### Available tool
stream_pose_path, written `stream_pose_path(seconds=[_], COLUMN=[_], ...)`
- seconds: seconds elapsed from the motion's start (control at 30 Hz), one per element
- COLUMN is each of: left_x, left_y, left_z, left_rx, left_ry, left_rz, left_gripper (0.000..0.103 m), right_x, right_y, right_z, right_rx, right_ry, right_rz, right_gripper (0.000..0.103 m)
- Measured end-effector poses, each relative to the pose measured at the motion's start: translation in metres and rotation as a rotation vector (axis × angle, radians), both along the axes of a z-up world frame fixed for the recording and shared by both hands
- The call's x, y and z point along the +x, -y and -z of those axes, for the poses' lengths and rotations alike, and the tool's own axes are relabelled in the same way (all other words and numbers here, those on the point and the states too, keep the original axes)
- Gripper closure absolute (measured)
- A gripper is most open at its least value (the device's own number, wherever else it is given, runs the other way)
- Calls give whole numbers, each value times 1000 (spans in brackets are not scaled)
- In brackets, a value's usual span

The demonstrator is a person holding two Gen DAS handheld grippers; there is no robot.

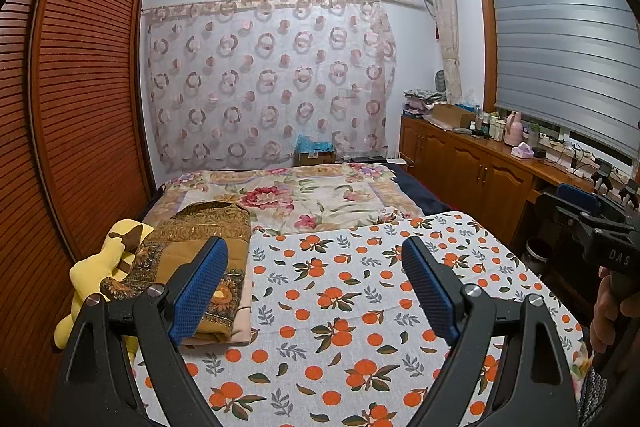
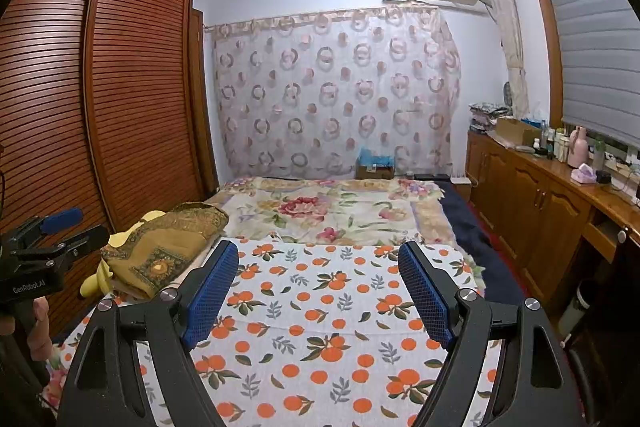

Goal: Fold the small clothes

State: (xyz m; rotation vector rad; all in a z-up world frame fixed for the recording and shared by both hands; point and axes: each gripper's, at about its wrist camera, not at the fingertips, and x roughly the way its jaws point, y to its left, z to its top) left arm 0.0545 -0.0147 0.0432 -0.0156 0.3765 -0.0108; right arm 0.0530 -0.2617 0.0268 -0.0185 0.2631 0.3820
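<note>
A brown patterned folded cloth [image 1: 200,259] lies on the left of the bed, on a pink folded piece, next to a yellow plush toy [image 1: 96,267]. It also shows in the right wrist view [image 2: 168,247]. My left gripper [image 1: 316,287] is open and empty above the orange-print sheet [image 1: 340,307], with the cloth by its left finger. My right gripper [image 2: 316,287] is open and empty above the same sheet [image 2: 320,307]. Each gripper also shows in the other's view, the right one [image 1: 600,223] at the right edge and the left one [image 2: 60,231] at the left edge.
A floral quilt [image 1: 312,199] covers the far half of the bed. A slatted wooden wardrobe [image 1: 80,87] stands on the left. A wooden cabinet [image 1: 480,167] with bottles and boxes runs along the right wall. A cardboard box [image 1: 316,155] sits at the bed's far end.
</note>
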Motion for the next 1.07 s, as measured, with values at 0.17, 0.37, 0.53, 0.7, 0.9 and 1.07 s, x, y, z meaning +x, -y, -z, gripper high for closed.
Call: stream_pose_path(seconds=[0.17, 0.37, 0.53, 0.7, 0.9, 1.07], left_x=[0, 0, 0, 0, -3, -3], left_y=[0, 1, 1, 1, 3, 4], left_z=[0, 1, 1, 2, -2, -2], left_rx=[1, -2, 0, 1, 6, 4], left_ry=[-1, -1, 0, -2, -1, -1], left_rz=[0, 1, 1, 2, 2, 1], left_gripper=[14, 14, 14, 14, 14, 14], right_x=[1, 0, 1, 1, 2, 2], right_y=[1, 2, 2, 4, 4, 4], right_z=[1, 1, 1, 1, 0, 0], right_rx=[0, 1, 0, -1, -2, -1], right_ry=[2, 1, 1, 4, 5, 5], right_rz=[-1, -1, 0, -1, 0, 1], right_gripper=[19, 19, 19, 19, 19, 19])
